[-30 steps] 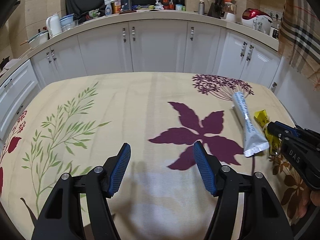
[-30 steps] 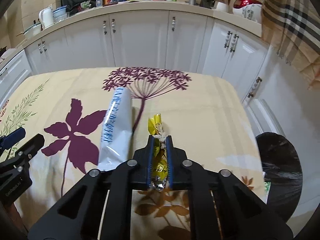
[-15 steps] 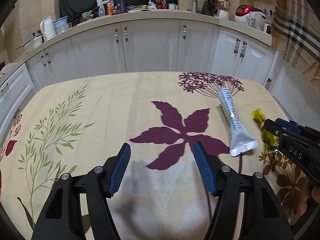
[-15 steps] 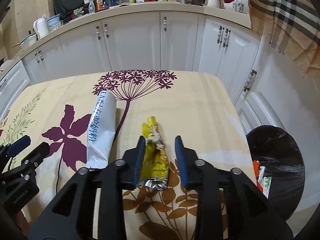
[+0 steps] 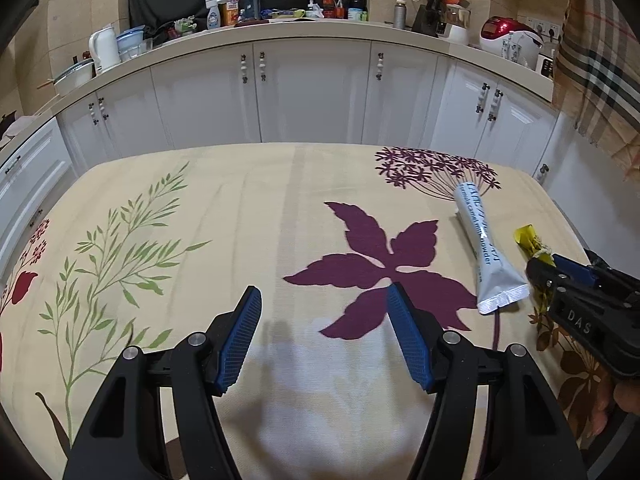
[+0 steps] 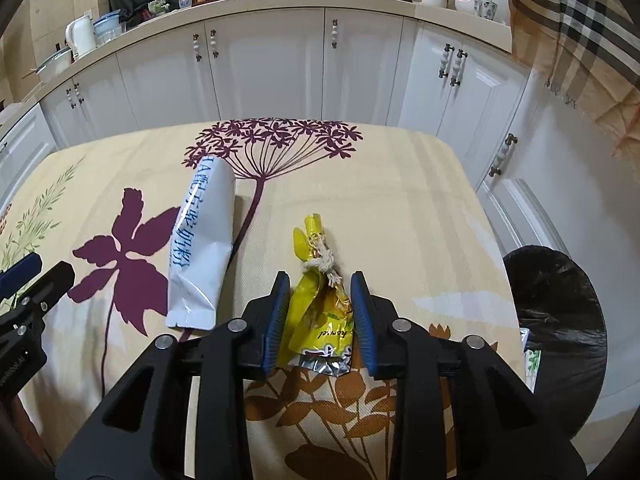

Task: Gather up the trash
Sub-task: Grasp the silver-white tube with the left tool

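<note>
On the desk [image 6: 400, 184], the right gripper [image 6: 320, 312] has its jaws released around a yellow wrapper [image 6: 320, 308]; the left gripper [image 5: 322, 336] jaws are released, near a white pouch [image 5: 486, 254].

Right gripper [image 6: 320, 284] wider around wrapper [image 6: 320, 312].

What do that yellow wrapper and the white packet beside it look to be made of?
Yellow wrapper: looks like thin foil-lined plastic, glossy and creased, with a silvery inside showing at its torn lower edge; a pale string is knotted round its neck. White packet: likely a smooth laminated plastic pouch, shiny, dented, with a flat sealed end. Neither material can be told for sure.
</note>
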`<state>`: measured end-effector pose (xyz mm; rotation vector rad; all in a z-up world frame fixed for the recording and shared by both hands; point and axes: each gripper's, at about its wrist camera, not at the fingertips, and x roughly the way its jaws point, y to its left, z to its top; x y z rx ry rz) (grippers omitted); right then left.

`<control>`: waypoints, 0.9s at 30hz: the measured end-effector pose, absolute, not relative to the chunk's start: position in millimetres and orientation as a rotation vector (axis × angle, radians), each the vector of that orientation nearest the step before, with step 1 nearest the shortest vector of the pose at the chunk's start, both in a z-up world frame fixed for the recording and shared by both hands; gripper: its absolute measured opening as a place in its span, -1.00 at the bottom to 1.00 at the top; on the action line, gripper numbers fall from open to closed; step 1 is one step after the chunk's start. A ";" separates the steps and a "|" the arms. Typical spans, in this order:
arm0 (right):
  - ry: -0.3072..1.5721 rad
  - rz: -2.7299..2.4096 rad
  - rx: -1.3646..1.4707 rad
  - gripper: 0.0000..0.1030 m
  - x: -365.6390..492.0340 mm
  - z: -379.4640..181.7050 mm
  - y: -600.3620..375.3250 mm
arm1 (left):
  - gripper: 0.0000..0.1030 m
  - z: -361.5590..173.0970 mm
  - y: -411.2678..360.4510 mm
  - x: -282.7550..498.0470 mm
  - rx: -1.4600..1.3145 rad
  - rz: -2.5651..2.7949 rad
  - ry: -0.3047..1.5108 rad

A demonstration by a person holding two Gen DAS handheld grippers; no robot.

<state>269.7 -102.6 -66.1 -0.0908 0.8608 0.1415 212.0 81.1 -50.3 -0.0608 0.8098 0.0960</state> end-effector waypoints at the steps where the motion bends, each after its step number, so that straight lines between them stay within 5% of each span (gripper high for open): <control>1: 0.859 0.139 -0.093 -0.42 269.1 -66.0 -103.3 | 0.23 -50.5 79.2 212.2 -0.060 0.092 0.810; 27: 0.802 0.070 -0.019 -0.42 271.8 -54.2 -165.5 | 0.33 -57.3 -17.2 264.7 0.012 -0.051 0.844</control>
